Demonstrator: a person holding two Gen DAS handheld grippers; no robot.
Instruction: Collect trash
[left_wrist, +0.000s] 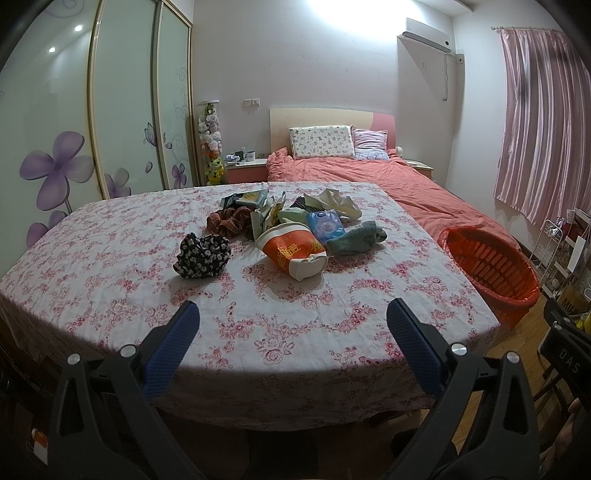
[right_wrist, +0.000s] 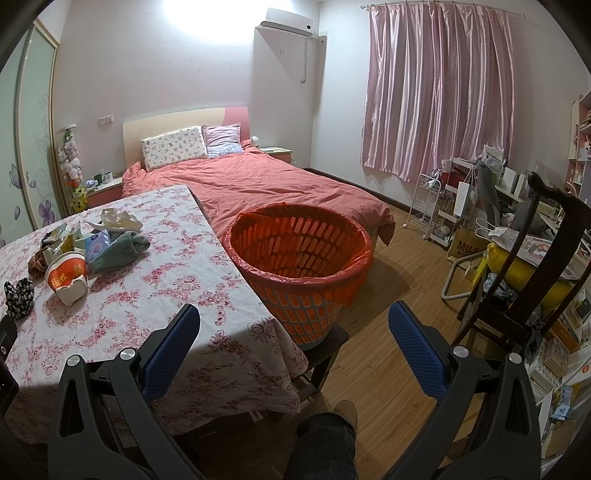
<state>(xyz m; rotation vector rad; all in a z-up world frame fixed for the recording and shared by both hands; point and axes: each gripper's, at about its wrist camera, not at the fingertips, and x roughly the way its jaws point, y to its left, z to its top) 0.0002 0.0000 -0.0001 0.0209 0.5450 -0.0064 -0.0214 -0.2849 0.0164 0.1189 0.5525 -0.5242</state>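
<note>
A pile of litter and cloth lies mid-table on the floral tablecloth (left_wrist: 110, 295): a crushed orange-and-white paper cup (left_wrist: 291, 251), a blue wipes packet (left_wrist: 325, 223), crumpled white paper (left_wrist: 338, 201), torn wrappers (left_wrist: 267, 216), a grey sock (left_wrist: 356, 238), a plaid scrunchie (left_wrist: 231, 221) and a black floral cloth (left_wrist: 203, 254). My left gripper (left_wrist: 291, 317) hangs open over the near table edge, short of the pile. An orange basket (right_wrist: 299, 258) lined with a red bag stands on a stool at the table's right side. My right gripper (right_wrist: 293, 321) is open, just before the basket.
A bed (right_wrist: 258, 184) with a coral duvet lies behind the table. A dark wooden chair (right_wrist: 535, 258) and cluttered shelves (right_wrist: 561, 362) fill the right side. A wire rack (right_wrist: 432, 206) stands under pink curtains (right_wrist: 439, 88). A person's leg (right_wrist: 325, 443) shows below on the wood floor.
</note>
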